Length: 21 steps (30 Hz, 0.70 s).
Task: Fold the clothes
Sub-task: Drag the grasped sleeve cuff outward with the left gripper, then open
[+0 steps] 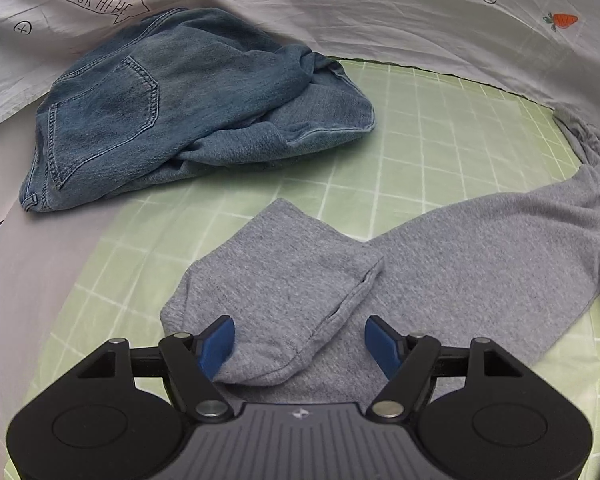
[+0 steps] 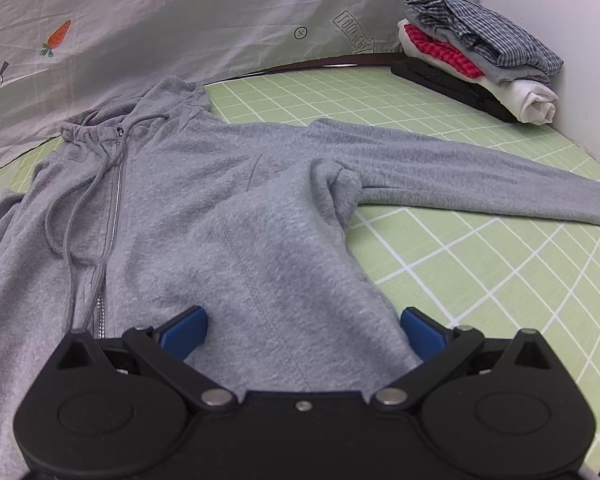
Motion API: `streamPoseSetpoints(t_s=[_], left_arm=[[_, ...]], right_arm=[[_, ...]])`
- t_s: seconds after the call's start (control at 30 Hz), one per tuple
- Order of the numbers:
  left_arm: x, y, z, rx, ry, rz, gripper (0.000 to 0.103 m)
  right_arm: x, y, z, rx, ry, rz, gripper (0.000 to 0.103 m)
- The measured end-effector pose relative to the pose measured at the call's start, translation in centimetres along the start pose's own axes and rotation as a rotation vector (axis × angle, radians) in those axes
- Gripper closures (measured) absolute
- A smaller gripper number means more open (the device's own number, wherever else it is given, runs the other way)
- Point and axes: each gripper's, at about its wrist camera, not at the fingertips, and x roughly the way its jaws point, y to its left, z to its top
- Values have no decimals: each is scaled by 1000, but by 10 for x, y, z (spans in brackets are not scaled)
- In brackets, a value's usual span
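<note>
A grey zip hoodie (image 2: pixel 188 208) lies front up on the green checked sheet (image 2: pixel 480 264), its zipper and drawstrings at the left, one sleeve (image 2: pixel 480 176) stretched to the right. In the left wrist view its other sleeve (image 1: pixel 284 292) lies folded back, cuff end toward me. My left gripper (image 1: pixel 300 344) is open, its blue pads either side of that sleeve end. My right gripper (image 2: pixel 302 334) is open, its jaws wide around a raised fold of the hoodie's lower body; whether the pads touch the cloth I cannot tell.
Crumpled blue jeans (image 1: pixel 180 112) lie at the far left of the sheet. A stack of folded clothes (image 2: pixel 480 60) sits at the back right corner by a white wall. A white printed cloth (image 2: pixel 180 12) hangs behind.
</note>
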Motion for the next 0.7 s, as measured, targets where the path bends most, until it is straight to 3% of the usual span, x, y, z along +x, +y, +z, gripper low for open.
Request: streamPoseSetpoints(t_s=[0.1, 0.2, 0.27, 0.33, 0.57, 0.7], left_arm=[[-1, 6, -5, -22, -27, 7, 35], [-6, 15, -10, -69, -50, 12, 56], [-11, 24, -14, -113, -67, 16, 78], [-16, 34, -17, -171, -82, 22, 85], [-53, 86, -42, -436, -171, 38, 88], [-70, 106, -64, -523, -175, 76, 88]], right_arm=[[0, 1, -1, 0, -8, -2, 0], [-1, 1, -3, -2, -21, 0, 0], [-2, 1, -5, -4, -34, 1, 0], [-2, 0, -6, -5, -44, 3, 0], [-3, 0, -8, -9, -58, 10, 0], [-3, 0, -9, -10, -70, 10, 0]])
